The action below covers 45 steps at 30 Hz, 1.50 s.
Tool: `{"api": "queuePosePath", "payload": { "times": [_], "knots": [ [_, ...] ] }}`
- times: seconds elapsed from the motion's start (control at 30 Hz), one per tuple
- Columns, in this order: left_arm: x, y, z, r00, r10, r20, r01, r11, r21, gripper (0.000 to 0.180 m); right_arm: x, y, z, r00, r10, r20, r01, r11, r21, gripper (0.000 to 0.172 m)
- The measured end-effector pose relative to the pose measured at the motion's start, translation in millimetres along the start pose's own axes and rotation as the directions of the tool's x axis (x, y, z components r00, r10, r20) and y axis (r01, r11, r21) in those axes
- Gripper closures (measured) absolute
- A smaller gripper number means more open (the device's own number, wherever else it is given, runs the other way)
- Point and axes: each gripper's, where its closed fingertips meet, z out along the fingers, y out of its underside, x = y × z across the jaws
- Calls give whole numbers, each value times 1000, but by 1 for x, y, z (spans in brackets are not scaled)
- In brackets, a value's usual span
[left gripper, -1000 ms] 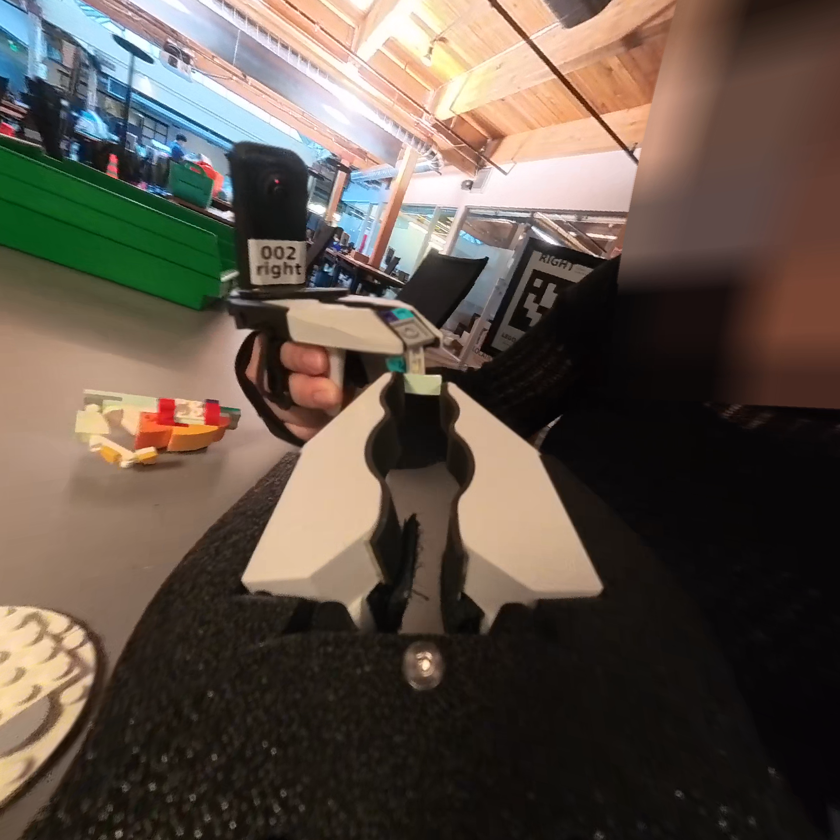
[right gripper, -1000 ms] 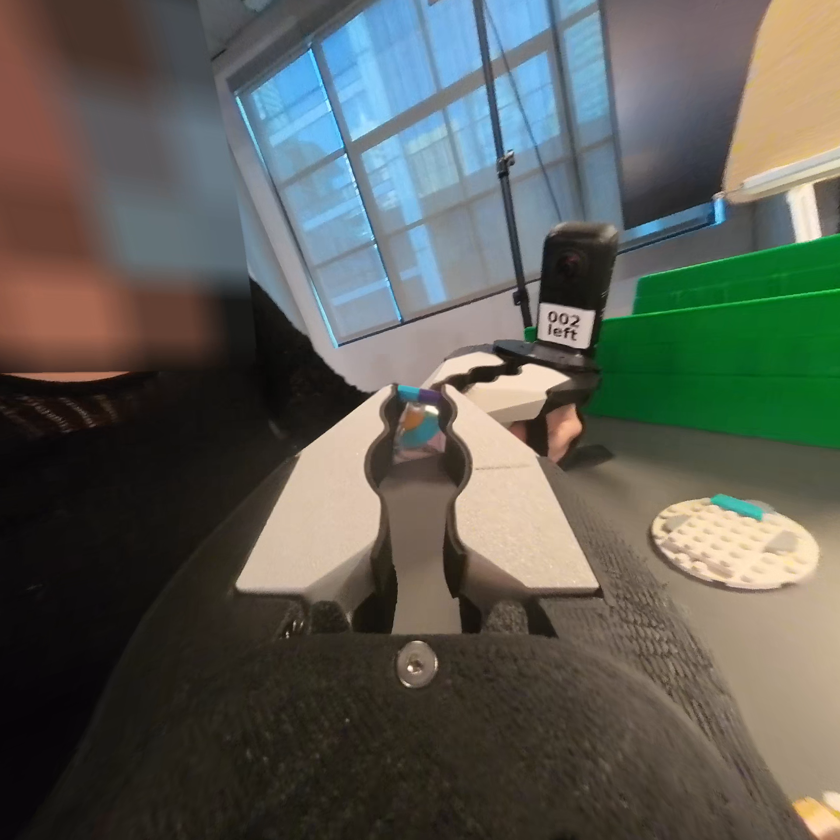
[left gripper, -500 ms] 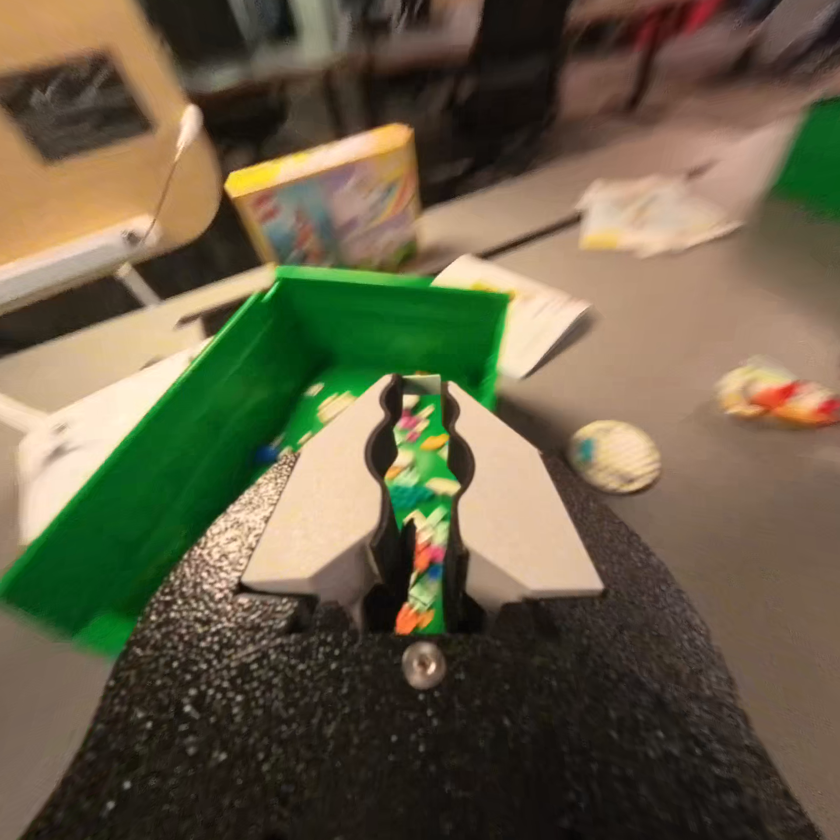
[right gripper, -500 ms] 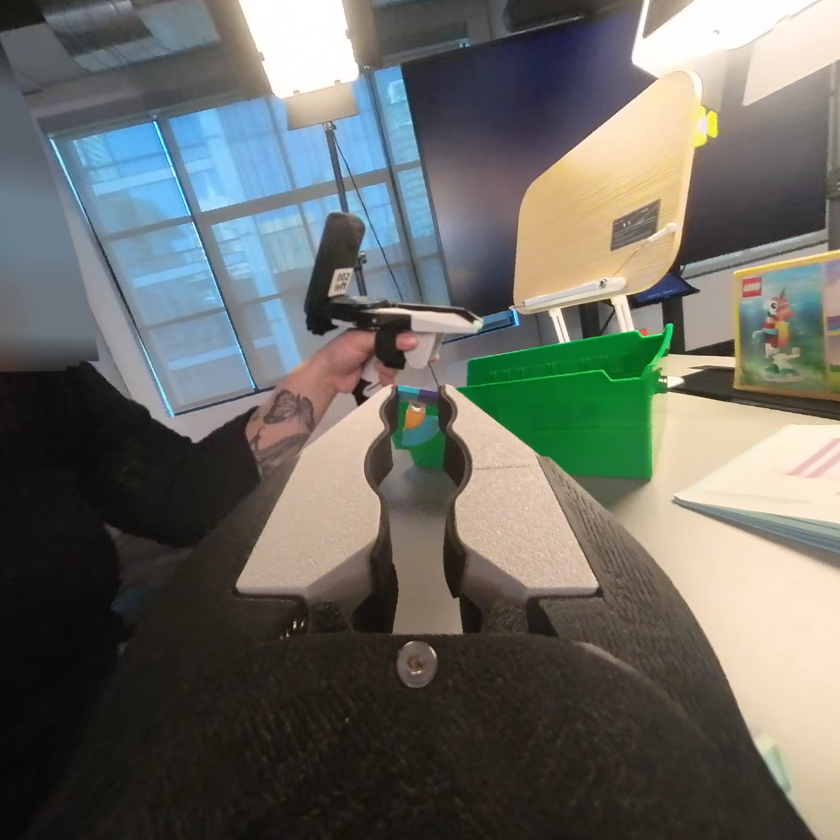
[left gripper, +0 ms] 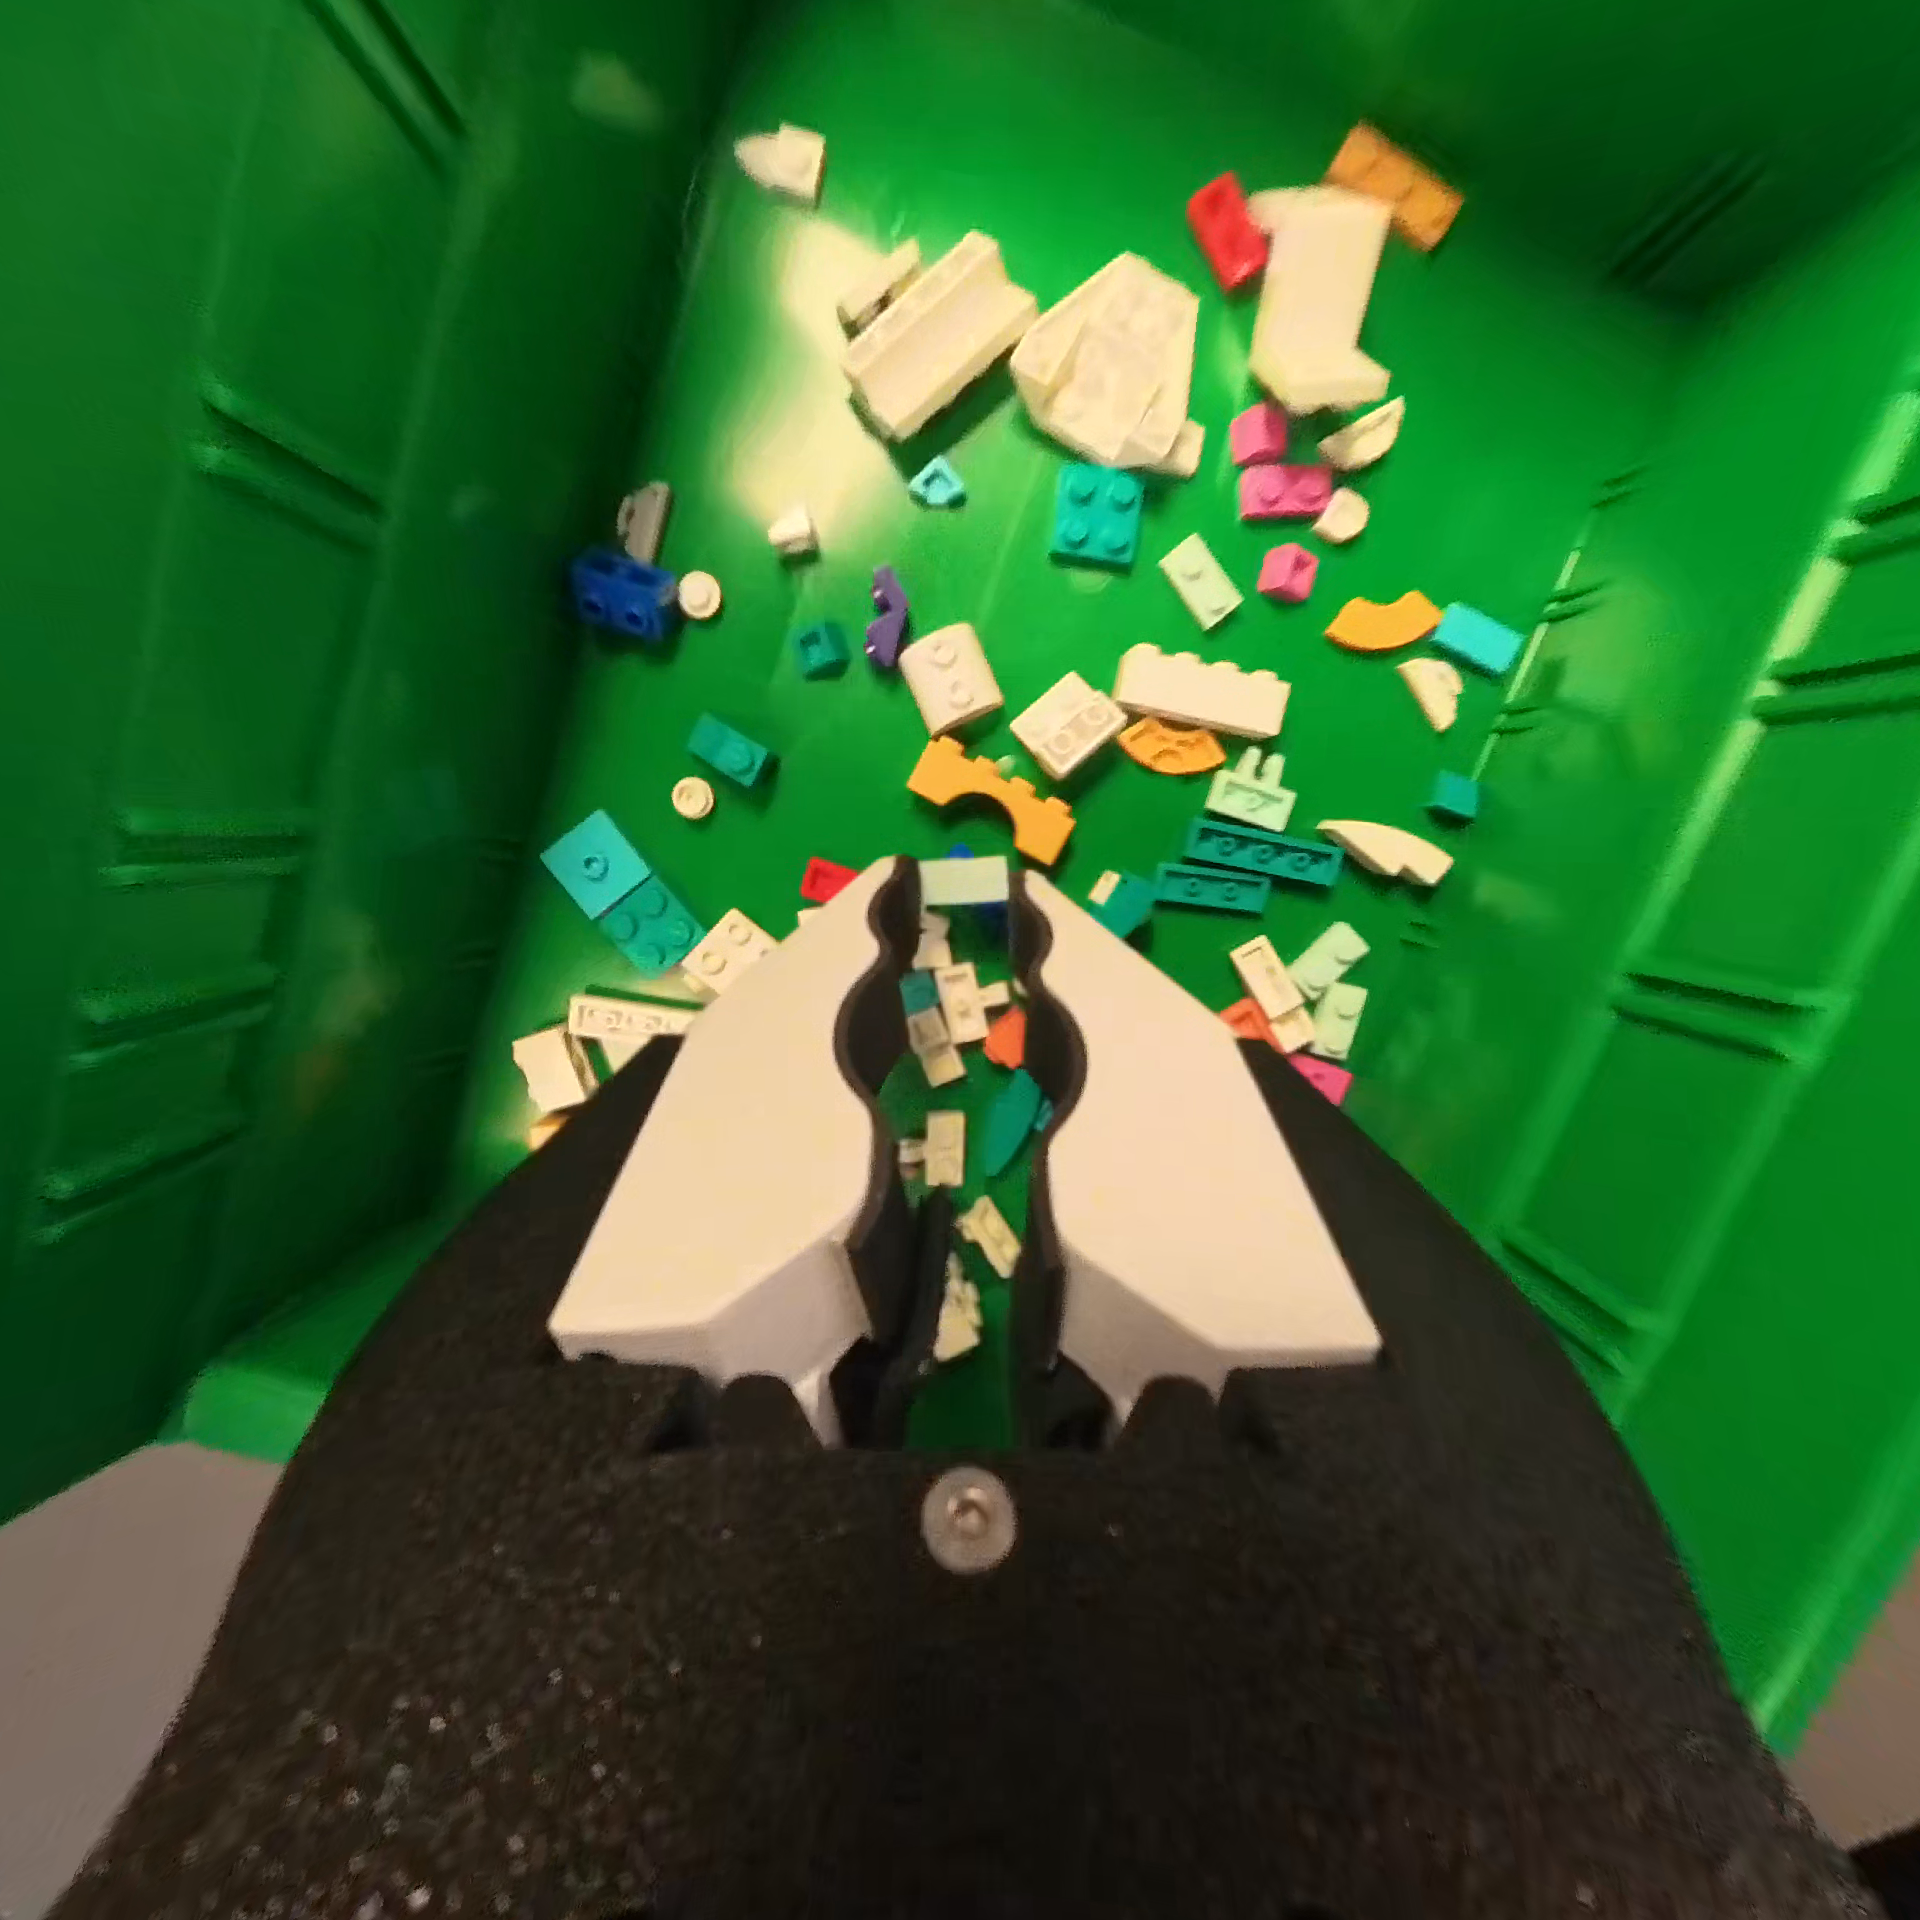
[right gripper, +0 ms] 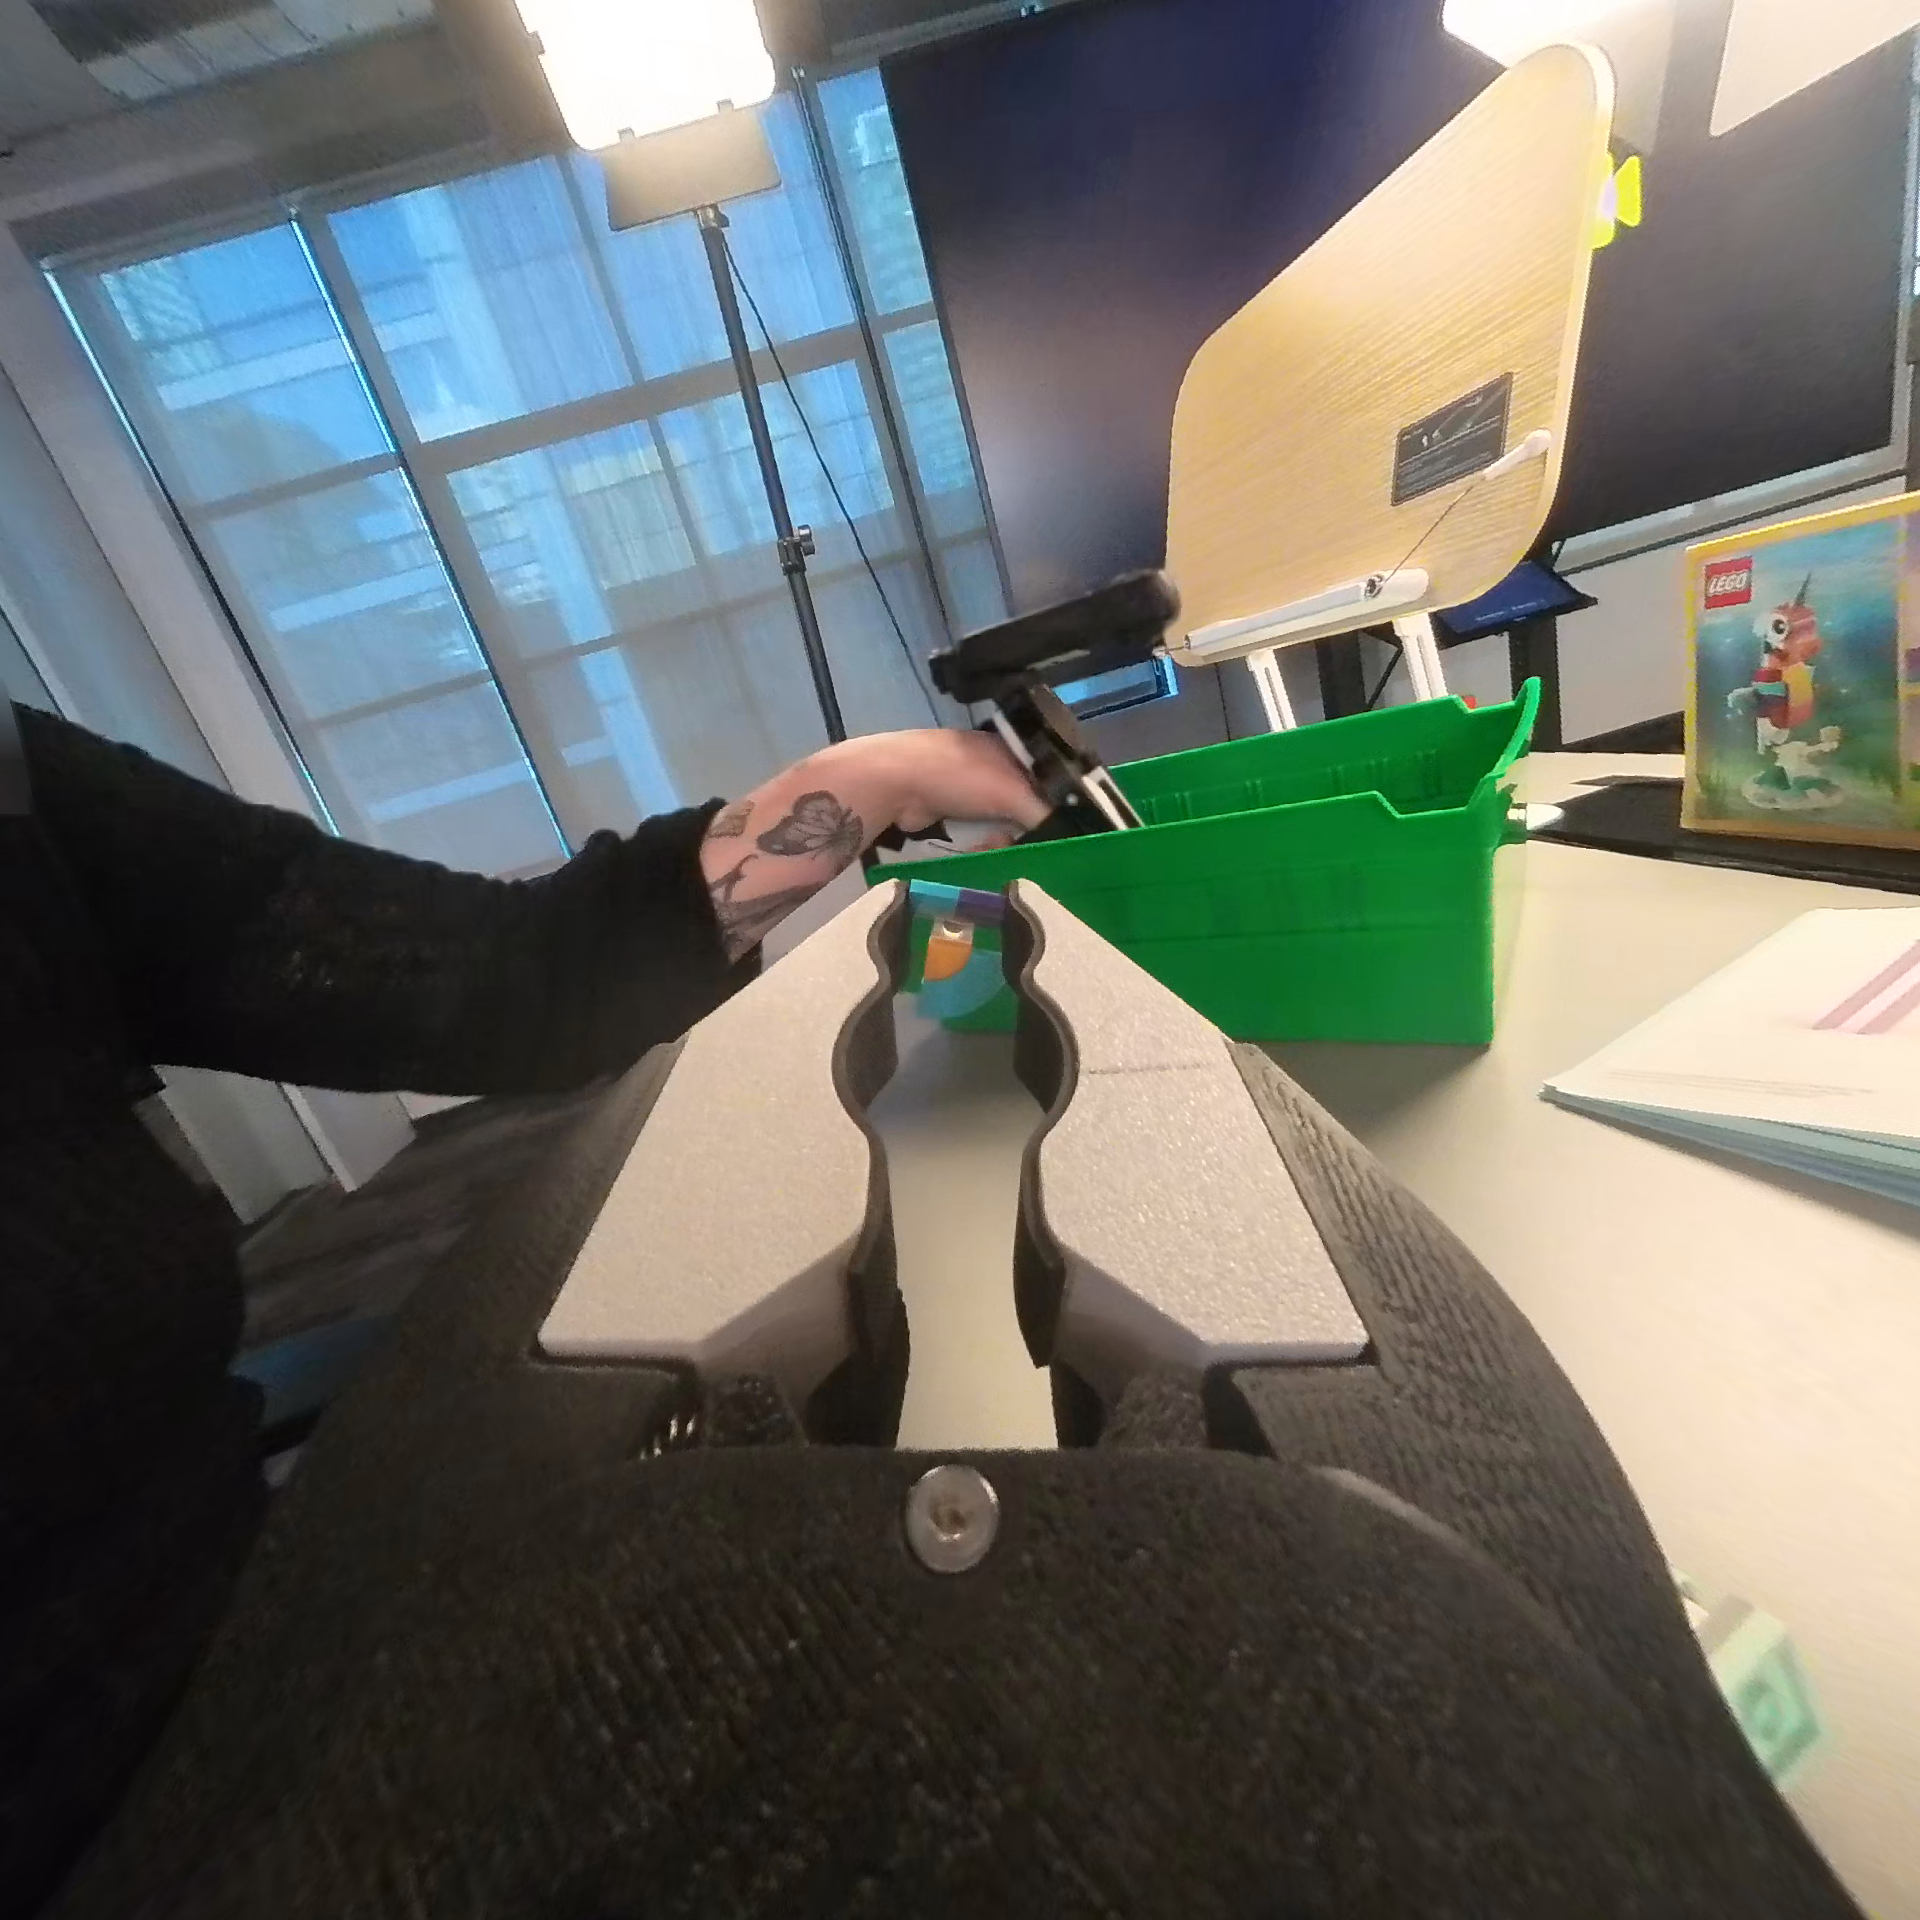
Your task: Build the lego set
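Since your left gripper [left gripper: 964, 883] has its fingers clamped on a pale mint brick [left gripper: 966, 885] above the loose bricks [left gripper: 1091, 665] in the green bin [left gripper: 312, 520], and your right gripper [right gripper: 956, 914] grips a small multicoloured brick assembly [right gripper: 951, 940] at its fingertips, treat both as light, rigid, slick plastic best pinched across flat sides.

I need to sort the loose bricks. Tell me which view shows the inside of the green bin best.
The left wrist view: it looks straight down into the green bin, with the scattered bricks on its floor. The right wrist view shows only the bin's outer wall and rim from the side; its contents are hidden.
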Motion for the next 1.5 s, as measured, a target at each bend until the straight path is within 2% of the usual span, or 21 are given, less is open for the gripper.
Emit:
{"api": "queuePosePath", "payload": {
  "times": [0.1,0.23,0.27,0.33,0.37,0.43,0.47,0.53,0.57,0.6,0.67,0.7,0.73,0.83,0.9,0.97,1.03,1.13,1.23,1.37,1.5],
  "knots": [
    [-2,3,9,1000,-17,-3,17,999,-27,144,0,0,0,1000,1,0,-1,1000,0,157],
    [-7,-2,3,998,-56,41,55,998,30,122,1,-1,0,1000,7,-8,-7,1000,5,157],
    [-10,-6,-6,995,-60,79,54,996,74,116,2,-1,0,1000,8,-12,-8,1000,10,157],
    [-7,-22,-42,987,-64,144,26,967,253,119,3,-4,0,1000,20,-19,-19,1000,22,157],
    [3,-30,-68,986,-60,158,-2,929,370,120,3,-5,-1,999,30,-22,-30,999,33,157],
    [37,-39,-124,991,-34,128,-51,797,602,126,3,-10,-1,998,60,-19,-59,996,61,157],
    [63,-39,-150,998,-5,63,-40,713,700,134,3,-12,-2,997,75,-18,-73,994,77,157],
    [130,-36,-191,983,151,-106,9,532,847,145,3,-17,-3,995,98,-16,-96,990,106,157],
    [166,-31,-203,955,261,-144,10,454,891,150,3,-18,-3,993,115,-11,-113,987,115,157],
    [197,-26,-206,925,360,-123,-29,389,921,154,4,-19,-3,991,135,-6,-133,983,123,157],
    [239,-18,-186,885,465,25,-194,319,928,163,3,-19,-3,983,181,20,-182,973,139,157],
    [255,-16,-171,863,502,62,-252,322,913,167,3,-19,-3,978,205,36,-208,967,147,157],
    [271,-14,-155,837,546,35,-265,349,899,165,2,-19,-3,973,225,53,-230,961,153,157],
    [301,-15,-136,770,600,-217,-88,437,895,157,-5,-18,-3,958,260,125,-276,951,141,157],
    [308,-18,-131,704,592,-392,36,521,853,151,-12,-15,-1,954,249,165,-269,956,113,157],
    [313,-18,-124,634,585,-506,76,604,793,148,-20,-12,1,954,228,194,-249,965,87,157],
    [316,-17,-119,593,579,-560,89,644,760,150,-26,-11,3,949,224,221,-245,967,75,158],
    [317,-15,-113,591,583,-557,61,657,752,157,-28,-8,5,950,215,225,-233,971,53,157],
    [321,-12,-115,559,603,-570,61,655,753,173,-27,-7,5,957,204,208,-218,975,50,157],
    [322,-10,-113,556,622,-552,37,645,764,175,-28,-5,5,965,168,203,-179,983,38,158],
    [334,4,-129,402,672,-622,86,649,756,176,-52,-8,-1,912,203,357,-222,975,12,158]
  ]
}}
